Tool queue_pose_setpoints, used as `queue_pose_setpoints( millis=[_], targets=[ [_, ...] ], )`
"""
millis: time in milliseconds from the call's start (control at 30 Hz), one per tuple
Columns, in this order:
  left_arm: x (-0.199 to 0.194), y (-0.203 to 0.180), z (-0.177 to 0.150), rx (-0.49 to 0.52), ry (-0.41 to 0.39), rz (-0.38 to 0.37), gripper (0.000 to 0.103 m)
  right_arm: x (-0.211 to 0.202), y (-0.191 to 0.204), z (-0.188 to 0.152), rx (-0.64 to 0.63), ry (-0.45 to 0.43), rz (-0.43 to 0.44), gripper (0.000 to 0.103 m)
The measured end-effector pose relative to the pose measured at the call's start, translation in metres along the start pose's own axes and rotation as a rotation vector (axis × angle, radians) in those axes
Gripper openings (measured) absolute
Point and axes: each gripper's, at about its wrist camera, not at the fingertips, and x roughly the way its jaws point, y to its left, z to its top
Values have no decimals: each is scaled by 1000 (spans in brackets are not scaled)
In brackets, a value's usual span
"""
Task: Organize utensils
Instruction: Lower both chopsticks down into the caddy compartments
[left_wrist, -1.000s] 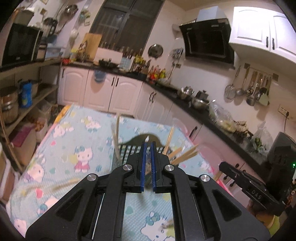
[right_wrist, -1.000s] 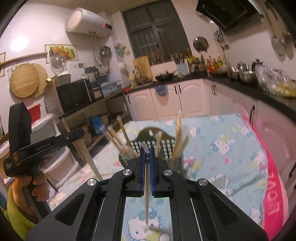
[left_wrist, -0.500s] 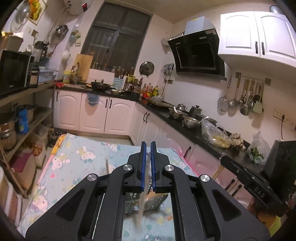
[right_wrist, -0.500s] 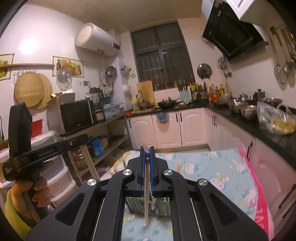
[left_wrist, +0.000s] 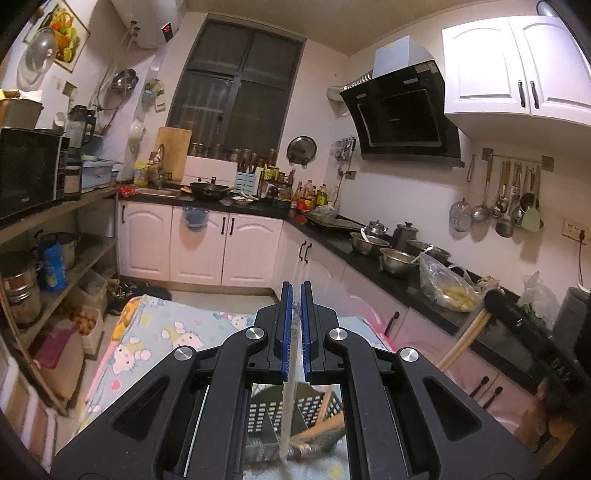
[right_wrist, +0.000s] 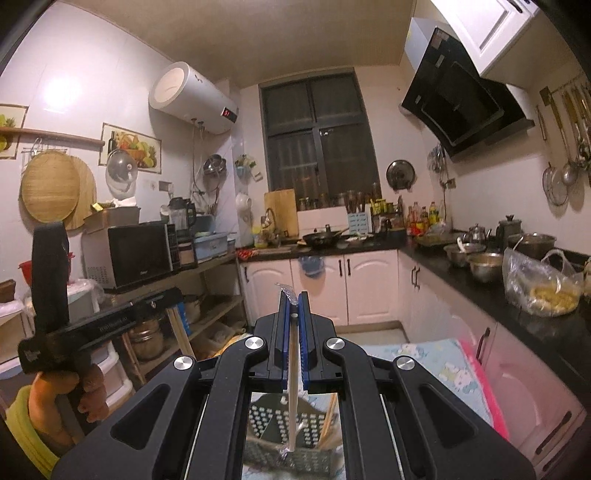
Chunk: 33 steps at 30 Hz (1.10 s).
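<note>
In the left wrist view, the left gripper (left_wrist: 295, 295) is clamped on a pale wrapped chopstick (left_wrist: 288, 398) hanging above the perforated utensil basket (left_wrist: 258, 417) on the near table. In the right wrist view, the right gripper (right_wrist: 293, 301) pinches a wooden chopstick (right_wrist: 292, 387) over that basket (right_wrist: 266, 424), with the left hand (right_wrist: 55, 398) at near left.

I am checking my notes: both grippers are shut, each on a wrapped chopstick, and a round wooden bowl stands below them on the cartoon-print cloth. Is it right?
Not quite. Below the left gripper and right gripper, each shut on a wrapped chopstick, stands a perforated metal utensil holder, not a wooden bowl. The right wrist view shows it on the cartoon-print cloth.
</note>
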Motion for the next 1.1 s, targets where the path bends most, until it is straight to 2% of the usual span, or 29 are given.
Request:
queue_pose_setpoints(
  millis=[200,467,800,1100],
  targets=[
    [15,-1,3,25,-29,42,1,9,-7,12,8,-32,-13,5],
    [38,8,-4,-4,-43,64,1,33,-19,7,47,-33,-19,5],
    [63,22,-27,-28,-3,69,1,69,-23,-23,31,11,-46,5],
    [74,23,-51,-21,28,54,1,101,-20,-64,33,85,-56,5]
  ],
)
